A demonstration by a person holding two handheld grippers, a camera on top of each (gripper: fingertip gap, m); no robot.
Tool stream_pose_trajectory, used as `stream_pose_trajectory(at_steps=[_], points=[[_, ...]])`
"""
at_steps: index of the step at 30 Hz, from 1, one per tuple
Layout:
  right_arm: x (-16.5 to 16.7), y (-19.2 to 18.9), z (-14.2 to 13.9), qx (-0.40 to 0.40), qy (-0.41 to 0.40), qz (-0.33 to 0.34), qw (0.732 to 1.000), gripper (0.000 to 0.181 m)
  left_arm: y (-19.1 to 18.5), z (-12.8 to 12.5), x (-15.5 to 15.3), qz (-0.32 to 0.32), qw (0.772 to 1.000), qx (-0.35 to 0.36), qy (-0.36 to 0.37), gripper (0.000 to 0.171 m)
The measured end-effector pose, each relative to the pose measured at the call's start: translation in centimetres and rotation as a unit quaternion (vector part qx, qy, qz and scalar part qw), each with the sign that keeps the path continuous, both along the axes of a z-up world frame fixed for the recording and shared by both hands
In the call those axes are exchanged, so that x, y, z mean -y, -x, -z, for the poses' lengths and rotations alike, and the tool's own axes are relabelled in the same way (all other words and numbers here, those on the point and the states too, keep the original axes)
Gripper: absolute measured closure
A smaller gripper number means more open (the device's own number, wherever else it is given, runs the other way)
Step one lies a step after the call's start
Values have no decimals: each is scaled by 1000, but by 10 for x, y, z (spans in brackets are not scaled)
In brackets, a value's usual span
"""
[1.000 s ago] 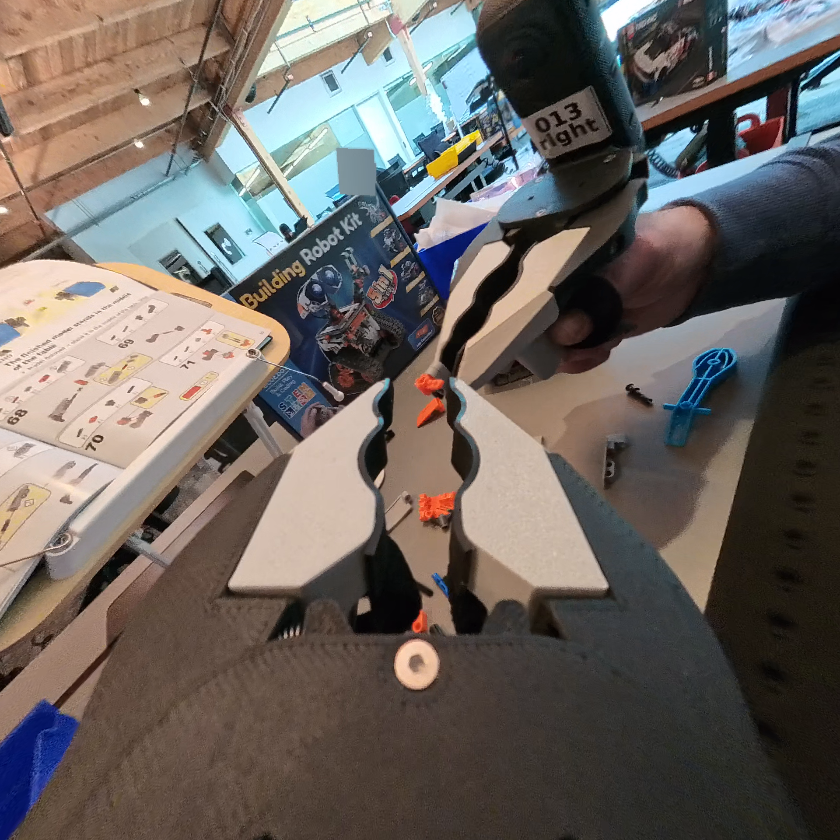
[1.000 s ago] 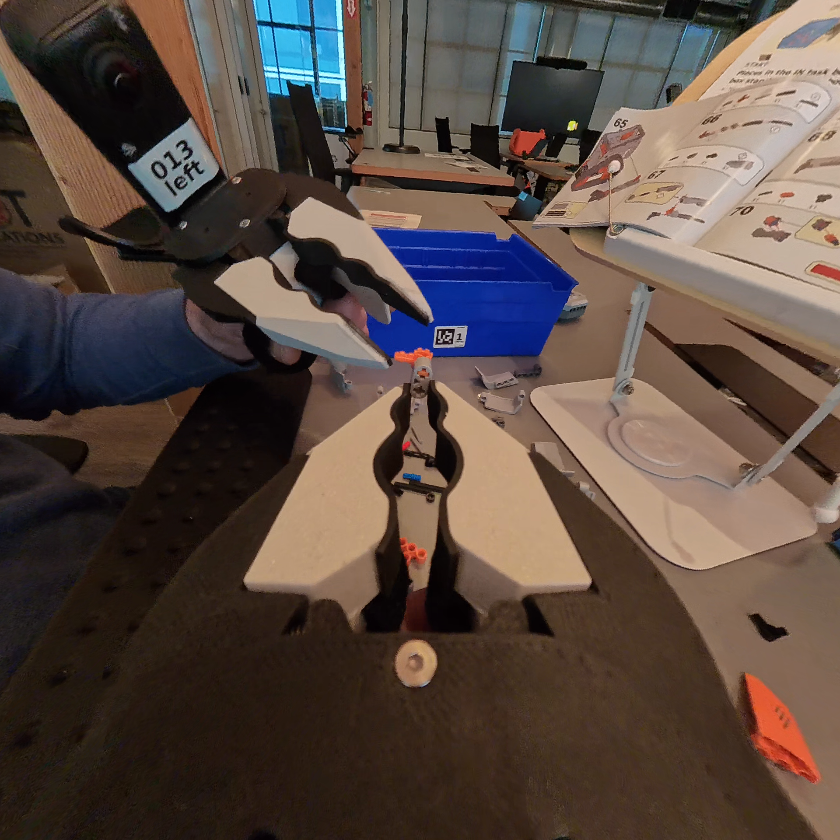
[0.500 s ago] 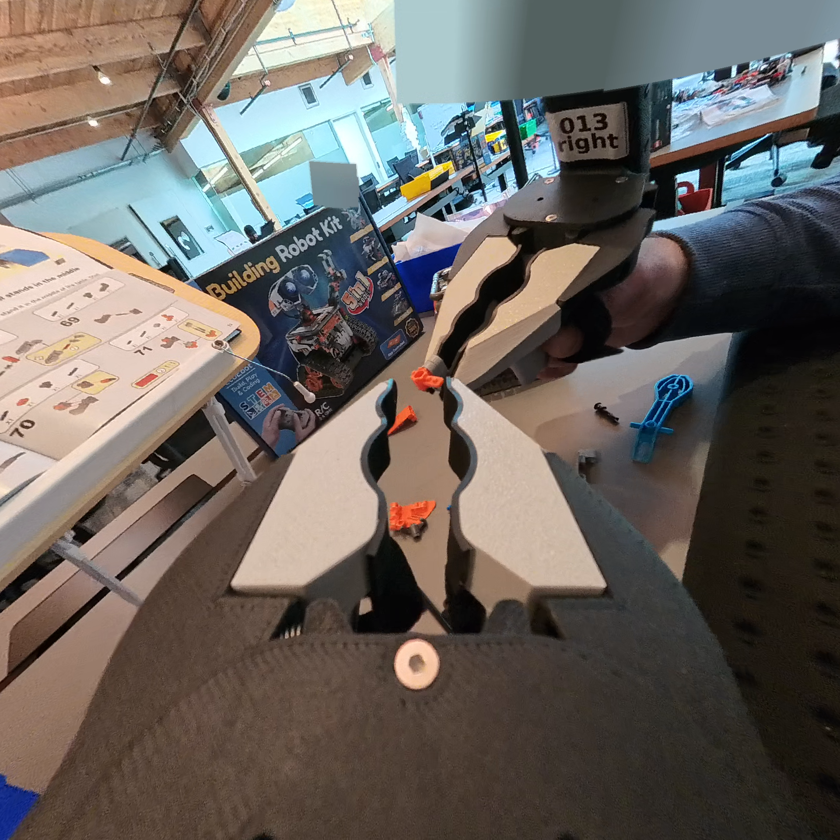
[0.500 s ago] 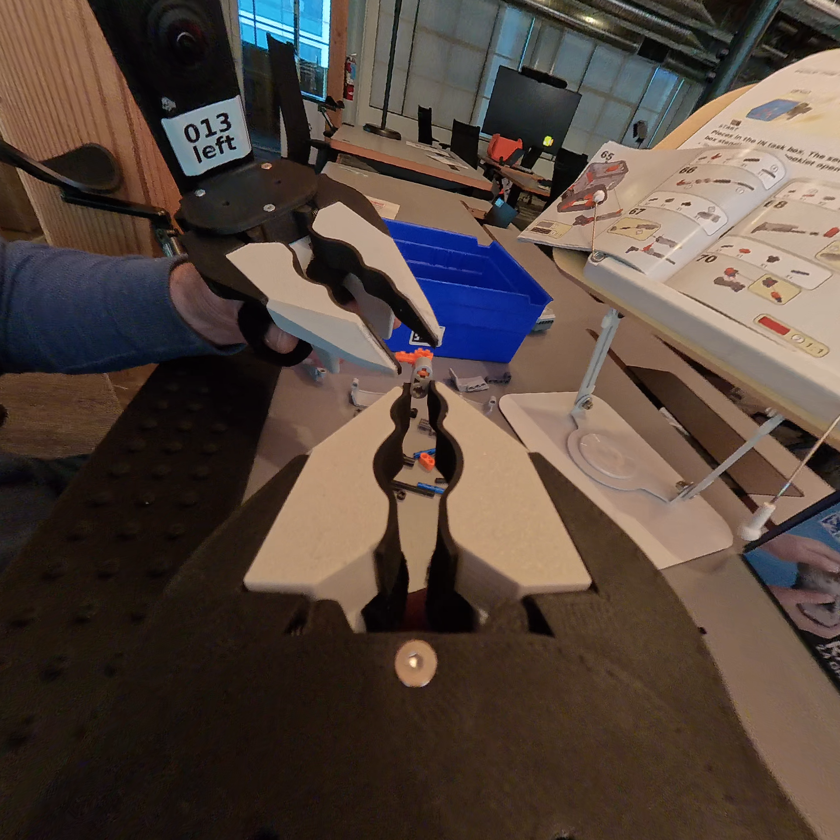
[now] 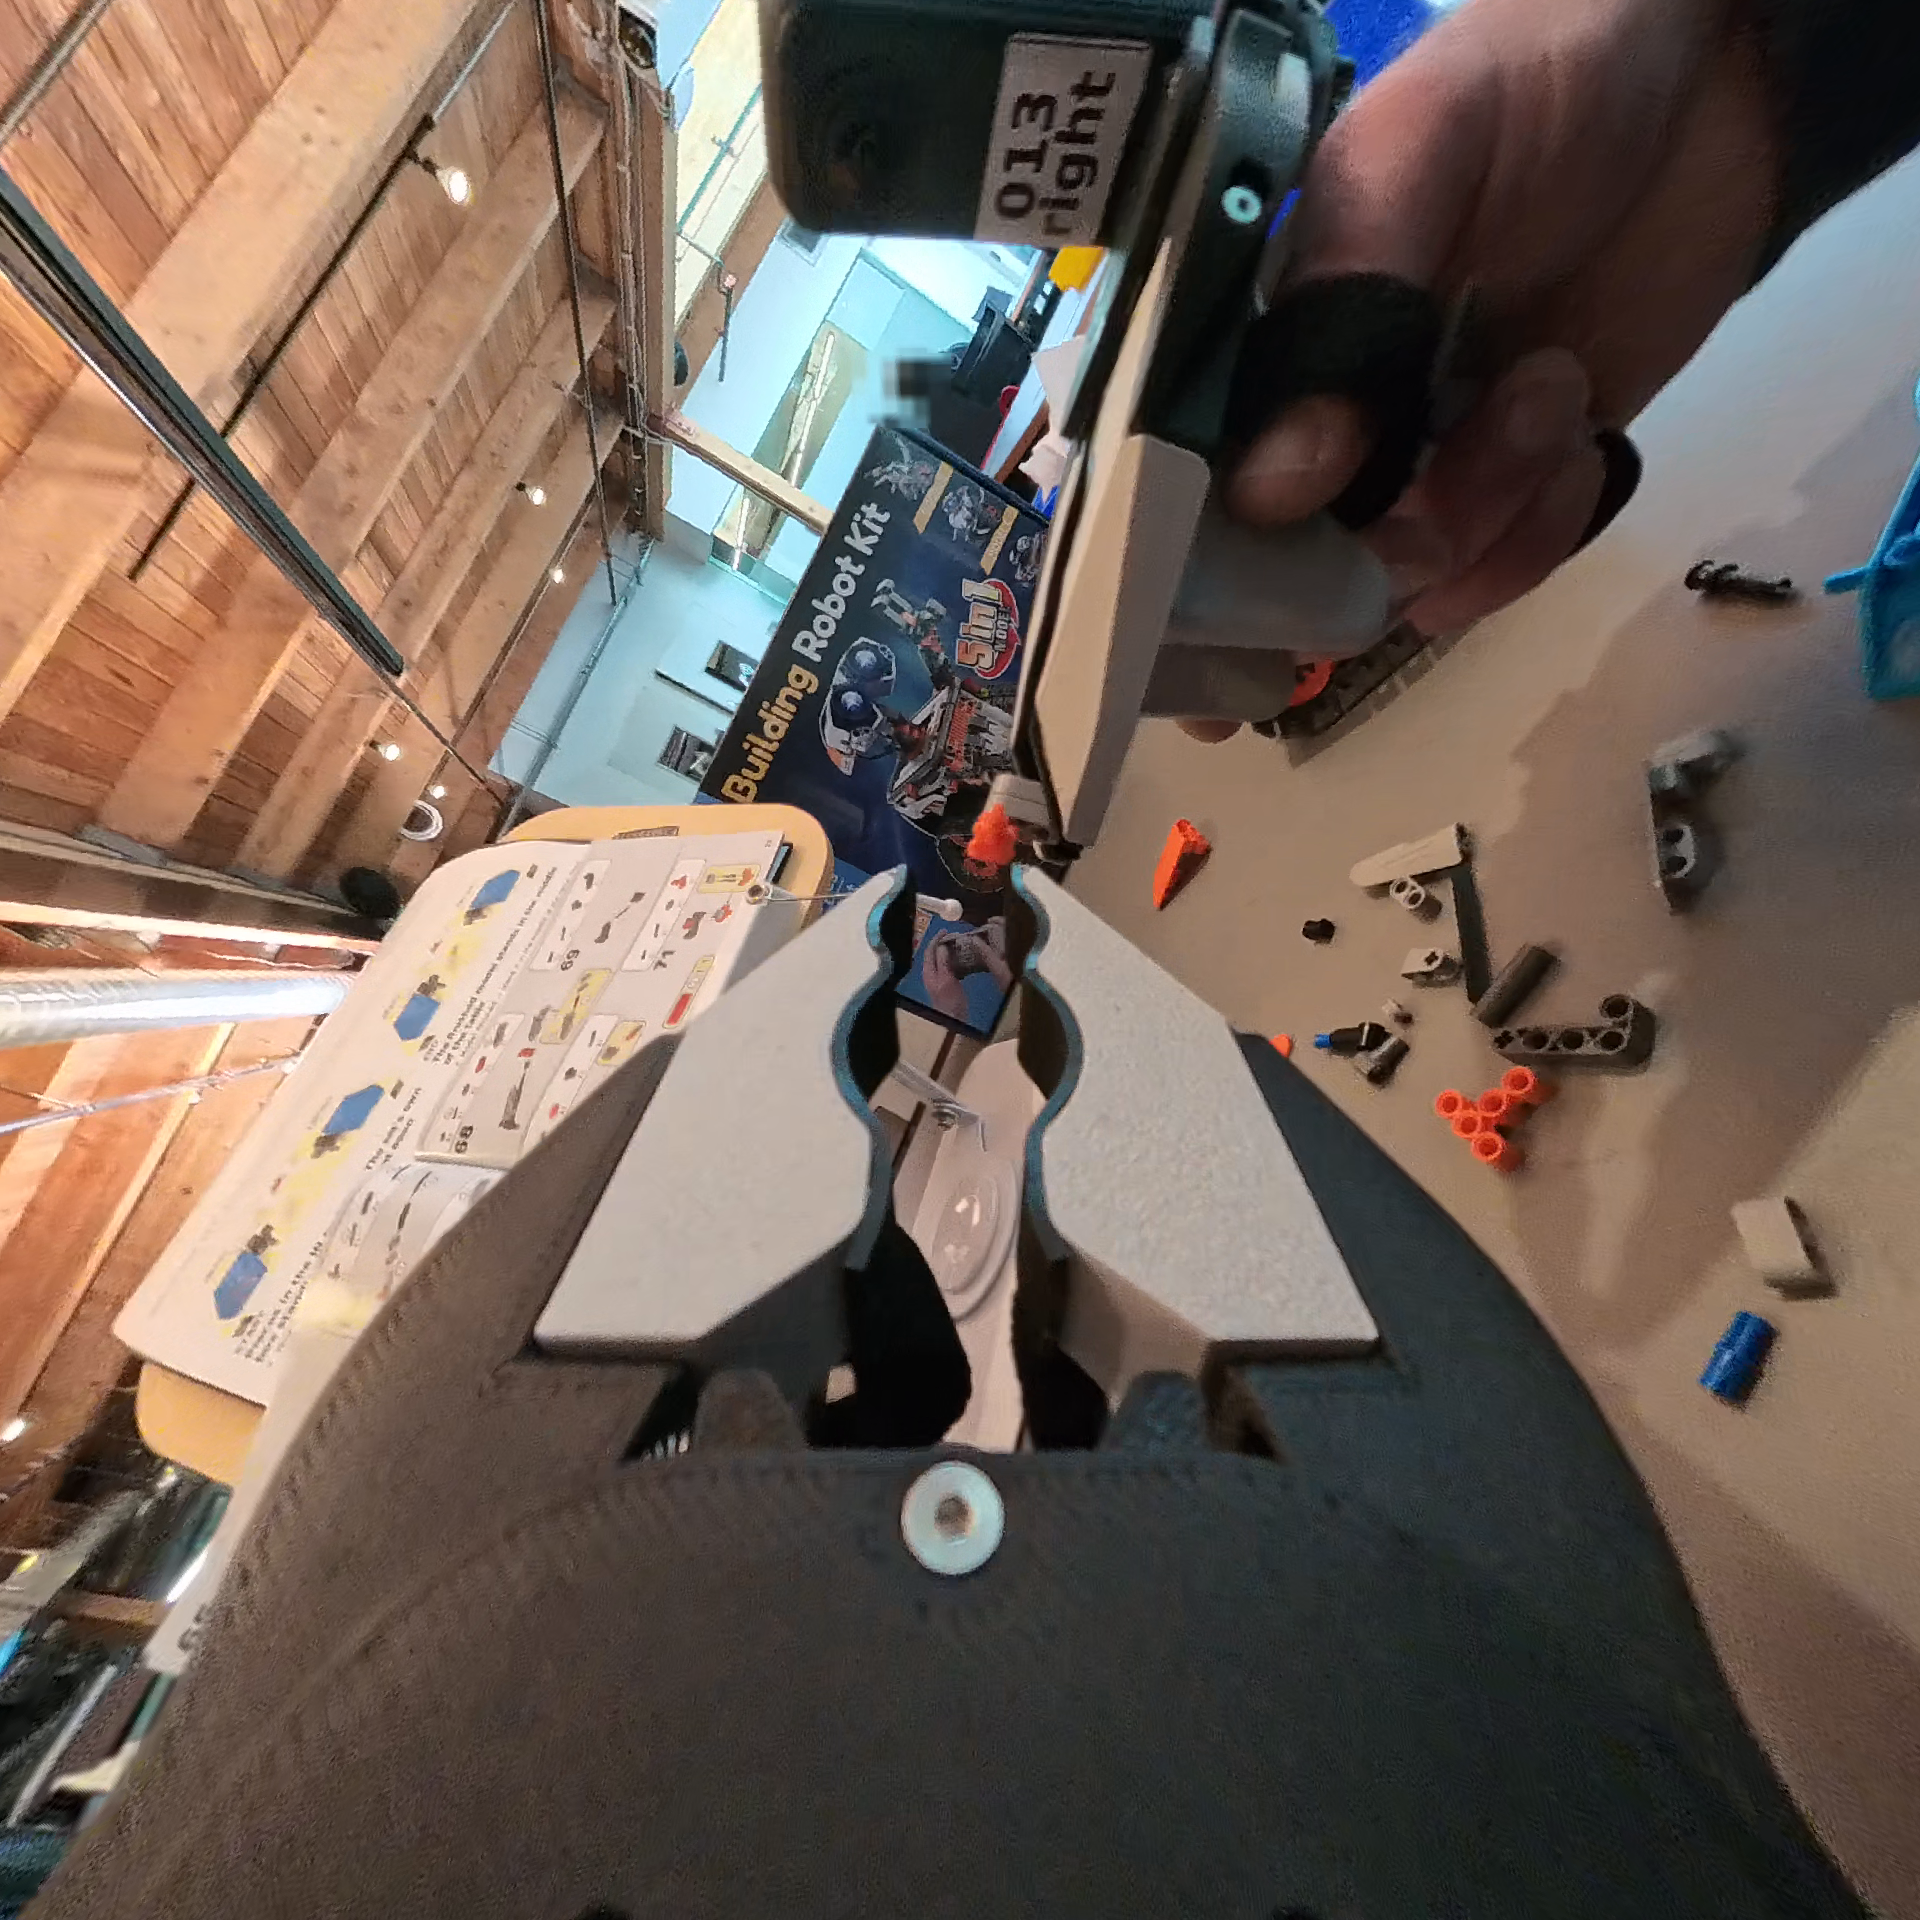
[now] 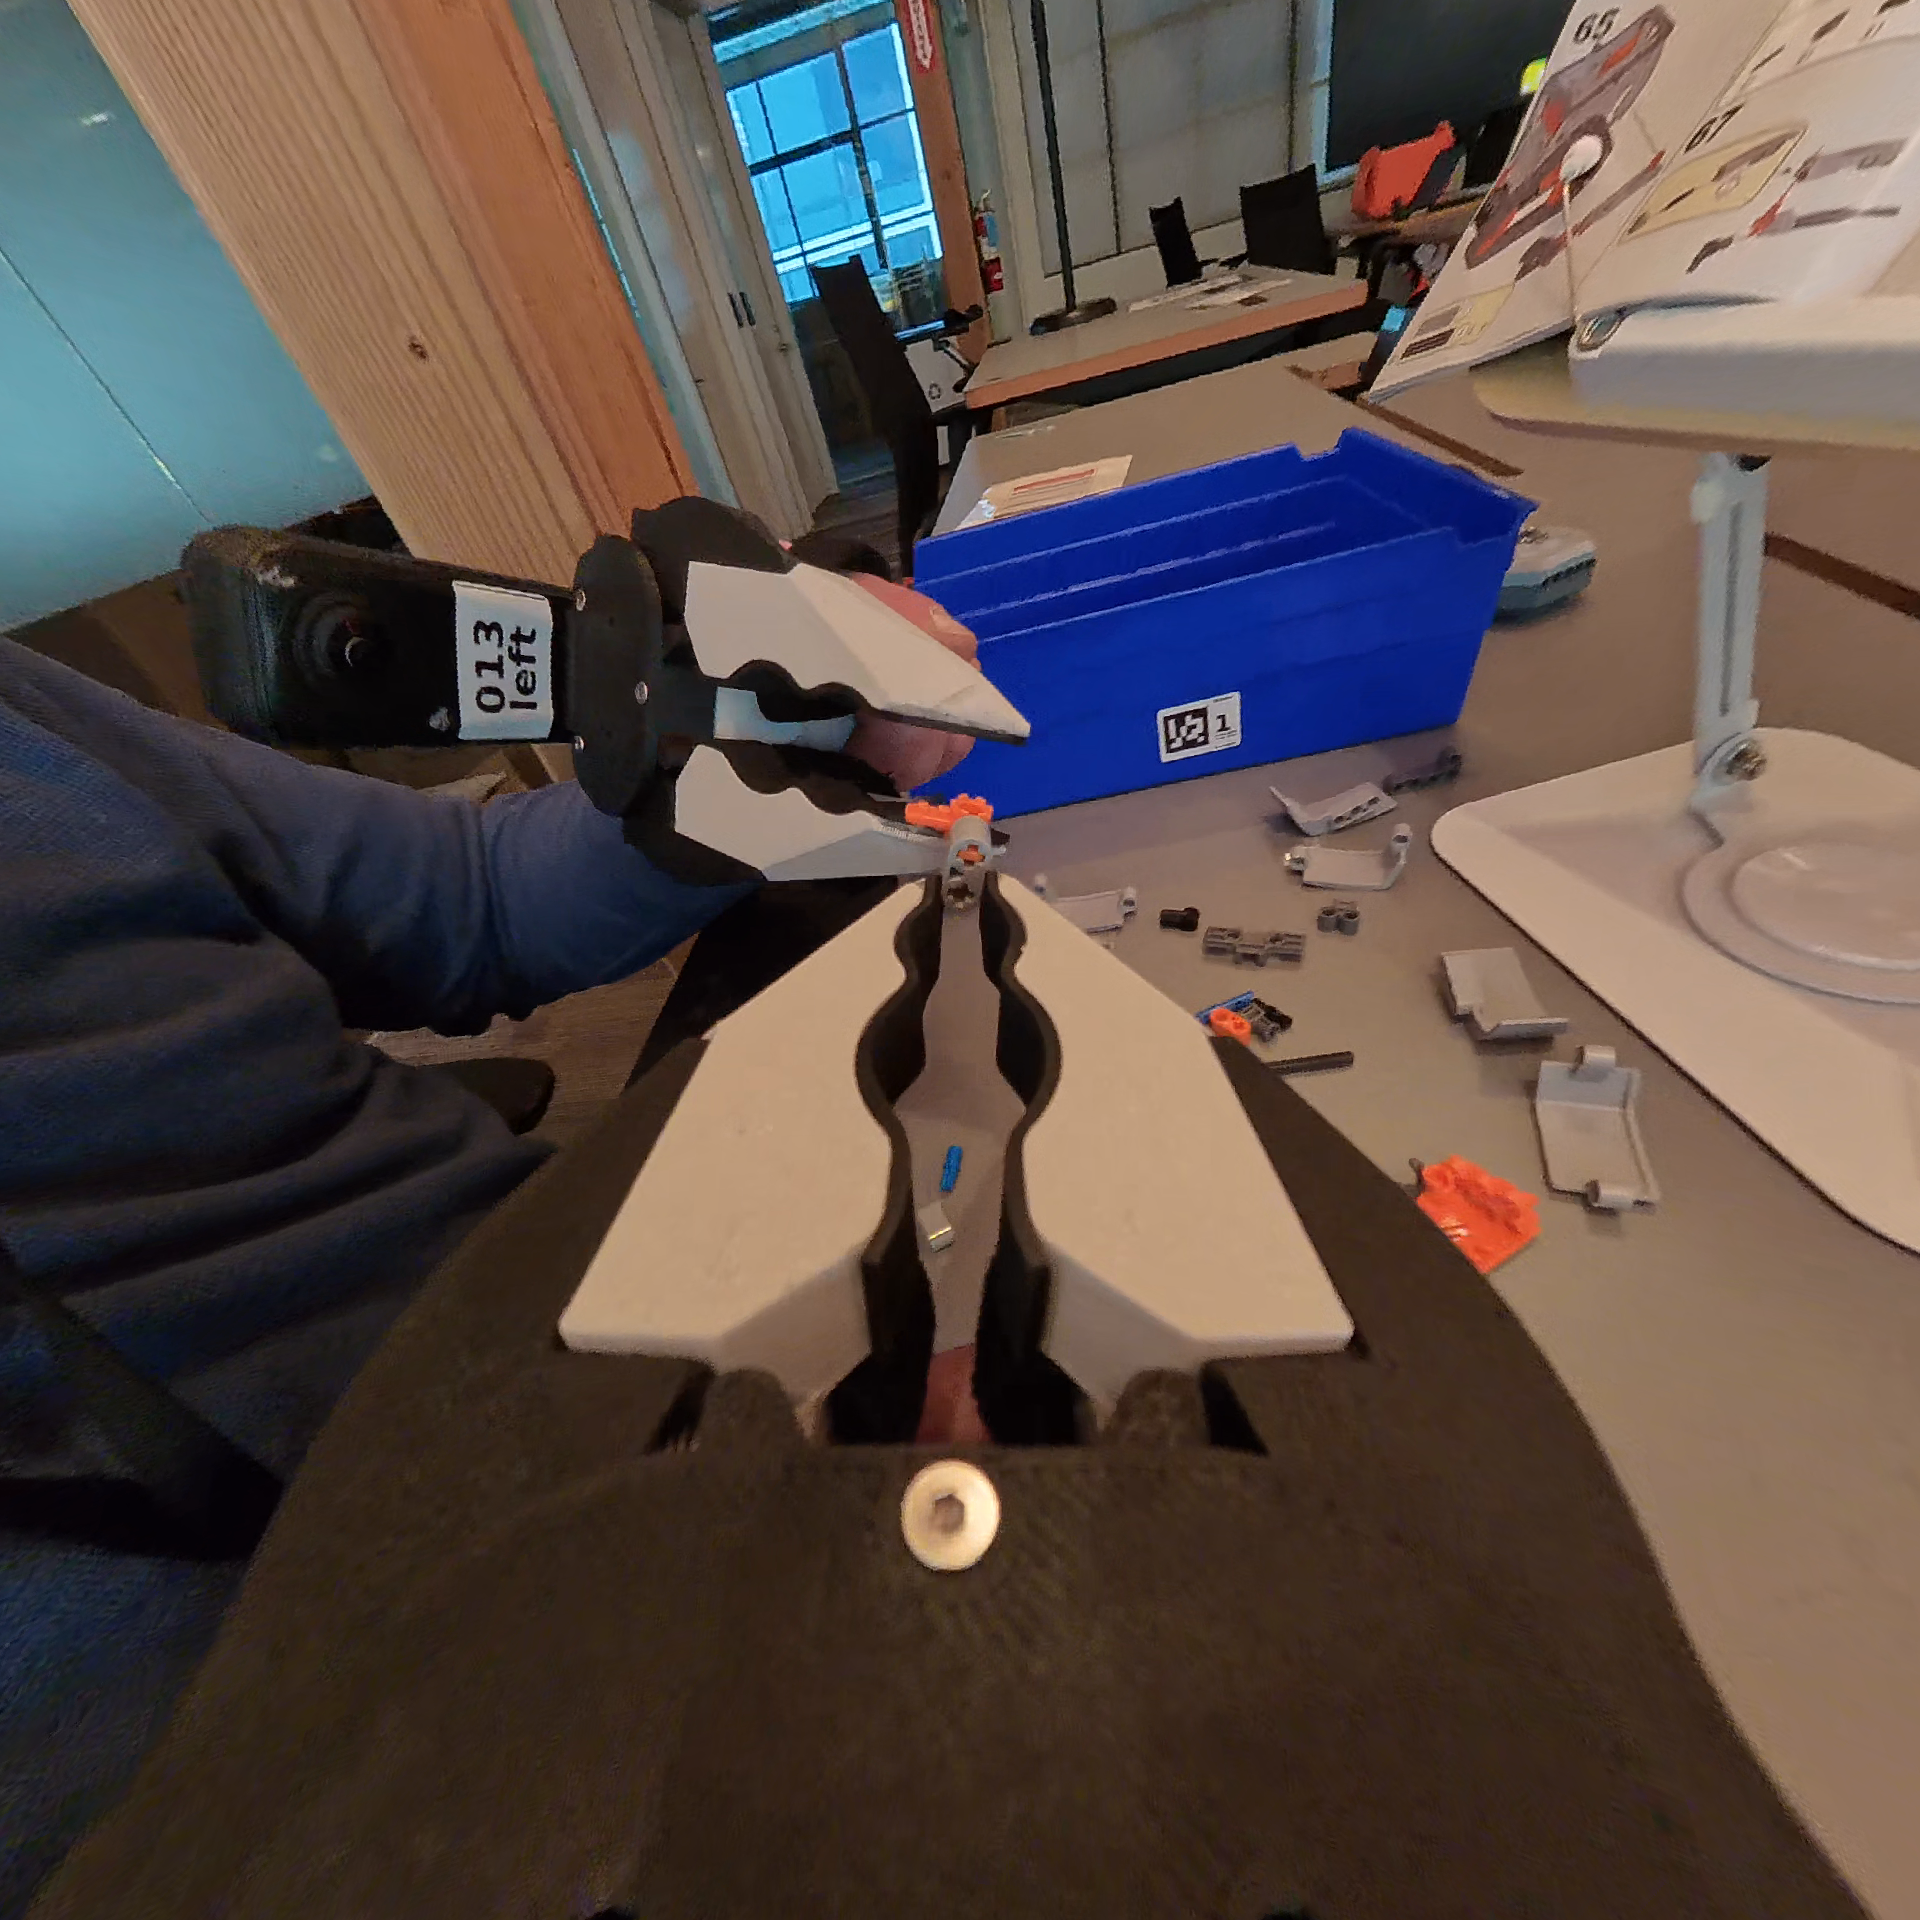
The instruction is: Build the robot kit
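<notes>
Right gripper (image 6: pixel 961 894) fingers pinch a small grey plastic connector with orange pin (image 6: pixel 964 844) at their tips. Left gripper (image 5: pixel 956 899) fingers spread, empty, tips just beside that connector.

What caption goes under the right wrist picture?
Right gripper pinches a small grey and orange piece beside the open left gripper, near a blue bin.

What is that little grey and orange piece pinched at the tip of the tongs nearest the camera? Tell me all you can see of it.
The small grey piece looks like a plastic building-toy connector with round holes, capped by an orange toothed part. It sits upright, clear of the table, pinched at the very tip of the right tongs, which are nearly closed on it. The lower finger of the left tongs, which are spread apart, lies right beside the orange part; whether they touch is unclear.
</notes>
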State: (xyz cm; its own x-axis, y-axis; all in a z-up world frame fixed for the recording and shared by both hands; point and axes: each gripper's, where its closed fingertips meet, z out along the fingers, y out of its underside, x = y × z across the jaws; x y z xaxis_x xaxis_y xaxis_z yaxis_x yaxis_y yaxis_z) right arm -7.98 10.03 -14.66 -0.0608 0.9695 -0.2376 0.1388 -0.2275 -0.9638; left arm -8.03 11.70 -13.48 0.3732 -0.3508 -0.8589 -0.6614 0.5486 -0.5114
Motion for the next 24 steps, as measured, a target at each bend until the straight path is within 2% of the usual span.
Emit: stream_pose_trajectory(at_steps=[6,17,24], points=[[1,-1,3,3,38,-14,999,177,-1,5,2,-1,1000,-22,-18,163],[5,0,7,9,69,-33,997,177,-2,8,12,25,999,-44,-20,154],[14,0,15,37,74,-58,995,177,-8,16,19,40,996,-77,-19,167]])
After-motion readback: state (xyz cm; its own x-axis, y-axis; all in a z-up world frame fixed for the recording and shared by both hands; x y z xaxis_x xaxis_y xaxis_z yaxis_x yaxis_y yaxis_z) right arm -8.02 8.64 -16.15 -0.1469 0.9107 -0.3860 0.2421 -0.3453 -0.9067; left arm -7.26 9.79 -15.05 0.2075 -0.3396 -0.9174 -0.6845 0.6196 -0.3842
